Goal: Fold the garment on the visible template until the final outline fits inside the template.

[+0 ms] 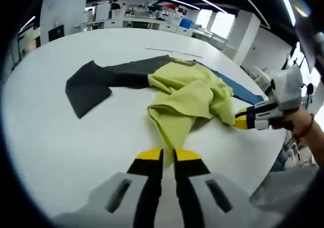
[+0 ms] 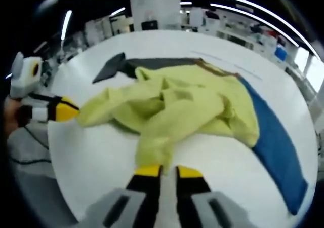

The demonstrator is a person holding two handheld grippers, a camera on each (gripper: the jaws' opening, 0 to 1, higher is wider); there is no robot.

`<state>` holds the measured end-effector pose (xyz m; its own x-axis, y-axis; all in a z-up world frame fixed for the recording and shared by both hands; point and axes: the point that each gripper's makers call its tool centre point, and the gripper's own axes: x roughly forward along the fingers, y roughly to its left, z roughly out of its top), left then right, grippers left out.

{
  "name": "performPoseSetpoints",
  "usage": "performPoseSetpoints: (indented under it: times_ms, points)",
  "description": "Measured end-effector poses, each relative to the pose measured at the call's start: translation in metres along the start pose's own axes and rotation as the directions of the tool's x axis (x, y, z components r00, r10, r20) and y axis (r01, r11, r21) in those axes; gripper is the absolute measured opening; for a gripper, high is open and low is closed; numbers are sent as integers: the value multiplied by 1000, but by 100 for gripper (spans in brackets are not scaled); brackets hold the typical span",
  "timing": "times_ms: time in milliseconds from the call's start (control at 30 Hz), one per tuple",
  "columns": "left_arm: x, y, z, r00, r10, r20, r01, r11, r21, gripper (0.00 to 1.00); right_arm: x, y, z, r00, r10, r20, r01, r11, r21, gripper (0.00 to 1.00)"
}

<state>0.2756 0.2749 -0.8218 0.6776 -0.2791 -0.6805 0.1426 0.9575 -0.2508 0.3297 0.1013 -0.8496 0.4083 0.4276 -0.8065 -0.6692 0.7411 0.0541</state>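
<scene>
Left gripper view is showing the left gripper [image 1: 168,157] clenching a yellow edge of the garment [image 1: 187,93], while the right gripper [image 1: 242,120] is pinching the other side, probably to spread it for folding. The garment is lying crumpled on the white table [image 1: 61,137], partly over a blue template [image 2: 276,142]. Behind it, an office with ceiling lights is appearing.
</scene>
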Motion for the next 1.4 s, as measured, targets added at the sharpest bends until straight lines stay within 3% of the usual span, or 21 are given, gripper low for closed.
performPoseSetpoints:
  times_ms: [367, 633, 1400]
  points:
    - [1, -4, -6, 999, -24, -37, 23, 1000, -16, 0, 0, 2, -1, 1000, 14, 3, -14, 999, 47, 0]
    - [-11, -2, -3, 999, -27, -33, 27, 1000, 2, 0, -4, -5, -5, 1000, 21, 14, -23, 988, 150, 0]
    - [-51, -1, -6, 1000, -16, -15, 18, 992, 126, 0, -81, -45, -50, 994, -102, 38, 86, 954, 287, 0]
